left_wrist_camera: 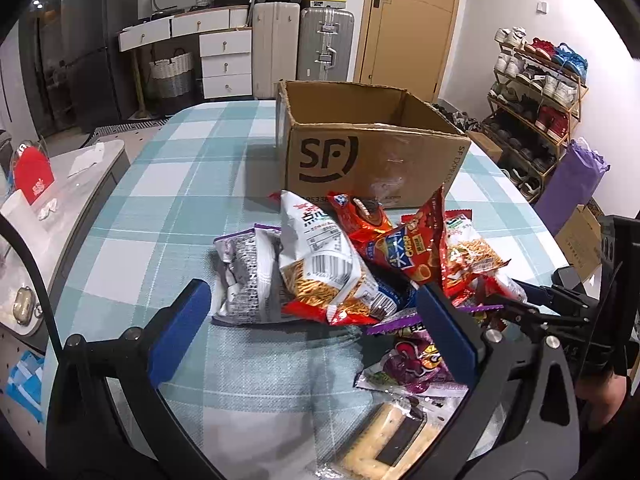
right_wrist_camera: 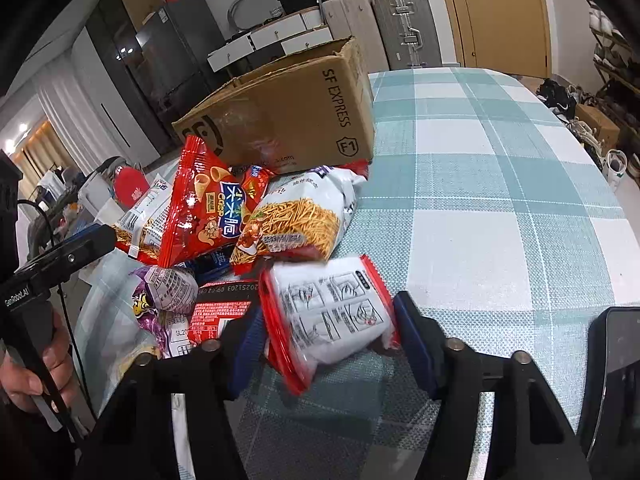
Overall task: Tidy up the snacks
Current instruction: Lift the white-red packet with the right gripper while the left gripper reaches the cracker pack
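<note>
right gripper (right_wrist_camera: 328, 332) is pinching the white-and-red packet (right_wrist_camera: 332, 316) | left gripper (left_wrist_camera: 316, 320) is gaping empty | packet is needing a firm mid-body pinch, then clearing the cardboard box (right_wrist_camera: 288, 112) rim

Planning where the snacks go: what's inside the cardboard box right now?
Only the bare upper inner walls of the cardboard box show through its open top. Its floor is hidden behind the front wall, so any contents can't be seen.

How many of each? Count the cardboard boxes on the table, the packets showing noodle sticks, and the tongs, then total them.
Cardboard box: 1
Packets showing noodle sticks: 2
Tongs: 2, with the left tongs open and the right tongs shut on a red-edged white packet
Total: 5
</note>
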Motion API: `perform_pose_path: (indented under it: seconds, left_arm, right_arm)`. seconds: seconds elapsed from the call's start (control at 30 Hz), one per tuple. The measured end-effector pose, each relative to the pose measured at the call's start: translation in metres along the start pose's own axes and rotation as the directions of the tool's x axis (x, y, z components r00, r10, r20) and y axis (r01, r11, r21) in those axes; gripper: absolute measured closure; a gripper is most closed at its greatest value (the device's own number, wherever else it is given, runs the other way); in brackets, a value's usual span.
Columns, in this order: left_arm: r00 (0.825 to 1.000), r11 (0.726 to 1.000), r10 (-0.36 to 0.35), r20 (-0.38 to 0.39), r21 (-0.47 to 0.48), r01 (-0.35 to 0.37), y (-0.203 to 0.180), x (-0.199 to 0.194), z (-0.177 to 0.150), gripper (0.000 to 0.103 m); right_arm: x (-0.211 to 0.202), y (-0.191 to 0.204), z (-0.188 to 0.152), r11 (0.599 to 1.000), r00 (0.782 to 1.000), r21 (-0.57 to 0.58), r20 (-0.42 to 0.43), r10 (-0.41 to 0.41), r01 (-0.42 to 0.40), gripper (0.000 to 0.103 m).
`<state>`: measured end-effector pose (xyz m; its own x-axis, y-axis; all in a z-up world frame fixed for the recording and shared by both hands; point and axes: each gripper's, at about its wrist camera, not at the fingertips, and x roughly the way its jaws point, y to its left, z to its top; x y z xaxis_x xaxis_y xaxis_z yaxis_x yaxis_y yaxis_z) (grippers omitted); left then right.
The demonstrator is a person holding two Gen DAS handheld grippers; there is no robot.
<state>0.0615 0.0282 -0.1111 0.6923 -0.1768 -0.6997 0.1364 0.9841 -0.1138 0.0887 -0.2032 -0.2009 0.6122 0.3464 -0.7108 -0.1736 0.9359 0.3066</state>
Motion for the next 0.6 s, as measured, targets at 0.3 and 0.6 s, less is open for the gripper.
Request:
perform_pose_path:
  seconds: [0.3, 0.6]
  left_arm:
    - [0.999, 0.998, 0.050, 0.015, -0.025, -0.050, 0.017, -0.015, -0.006, 0.001]
    - [0.992, 0.990, 0.126, 0.007, -0.070, -0.125, 0.050, -0.027, -0.013, 0.001]
  right_arm:
    - [-0.012, -0.001, -0.001, 0.999, 0.998, -0.002, 0.058, 0.038, -0.038, 0.054]
    - [-0.027, -0.003, -0.011, 0.996, 0.991, 0.021, 0.104, 0.079, -0.081, 0.055]
